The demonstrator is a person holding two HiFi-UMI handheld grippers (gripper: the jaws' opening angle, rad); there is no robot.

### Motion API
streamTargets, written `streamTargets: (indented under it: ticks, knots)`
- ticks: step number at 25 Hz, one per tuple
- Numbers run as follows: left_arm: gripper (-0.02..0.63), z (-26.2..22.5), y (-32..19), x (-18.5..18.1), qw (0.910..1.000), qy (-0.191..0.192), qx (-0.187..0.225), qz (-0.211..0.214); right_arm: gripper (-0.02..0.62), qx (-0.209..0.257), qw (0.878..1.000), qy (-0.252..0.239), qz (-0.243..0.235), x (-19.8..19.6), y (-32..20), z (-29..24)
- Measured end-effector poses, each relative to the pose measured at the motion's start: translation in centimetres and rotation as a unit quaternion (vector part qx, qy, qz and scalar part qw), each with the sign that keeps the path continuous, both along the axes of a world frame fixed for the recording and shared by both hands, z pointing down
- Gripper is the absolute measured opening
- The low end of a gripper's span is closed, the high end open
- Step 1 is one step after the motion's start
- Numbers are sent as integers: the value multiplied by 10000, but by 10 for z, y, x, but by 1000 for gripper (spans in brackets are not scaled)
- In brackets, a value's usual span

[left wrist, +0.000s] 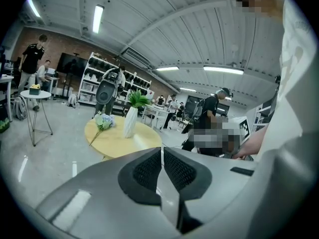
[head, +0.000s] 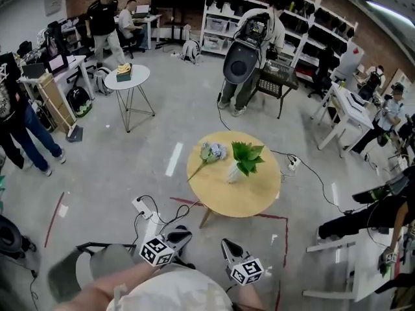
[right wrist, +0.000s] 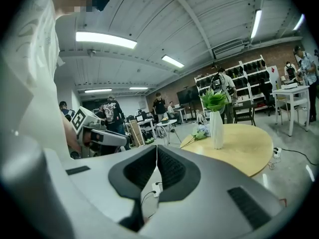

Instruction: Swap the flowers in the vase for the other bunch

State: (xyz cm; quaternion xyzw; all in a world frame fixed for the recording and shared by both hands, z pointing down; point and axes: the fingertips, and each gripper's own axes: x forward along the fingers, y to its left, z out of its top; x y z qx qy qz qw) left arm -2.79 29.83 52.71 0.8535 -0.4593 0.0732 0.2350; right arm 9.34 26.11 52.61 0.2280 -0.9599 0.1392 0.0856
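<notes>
A round yellow table stands ahead on the grey floor. On it a white vase holds a green leafy bunch. A pale blue flower bunch lies on the tabletop beside the vase, stem toward the table's left edge. My left gripper and right gripper are held low, well short of the table, both shut and empty.
A power strip with white cable lies on the floor by my left gripper. Red tape marks the floor around the table. A small white side table stands at the back left. Several people, desks and shelves ring the room.
</notes>
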Motion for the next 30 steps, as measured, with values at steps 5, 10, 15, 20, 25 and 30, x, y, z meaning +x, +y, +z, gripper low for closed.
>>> streamTargets:
  ticks: [5,10,15,20,25,30]
  knots:
    - [18,-6,-6,-1,10000,-27,52,-19,8,-8,10000,1,36,2,-6,-2]
    - [18,-4,-6,-3,10000,-29,28,-60,8,-73,9999,25,70,1,-9,3]
    - [18,0,-8,-14,9999,-27,-65,-141,8,-143,9999,53,55,-7,-12,6]
    - [18,0,-24,-16,10000,-17,-39,-71,8,-149,9998,77,115,-10,-22,8]
    - [18,1,-44,-15,9999,-26,-18,119,8,-139,9996,112,216,-12,-40,8]
    - [18,-1,-68,-17,9998,10,-2,214,8,-137,9992,158,332,-12,-59,5]
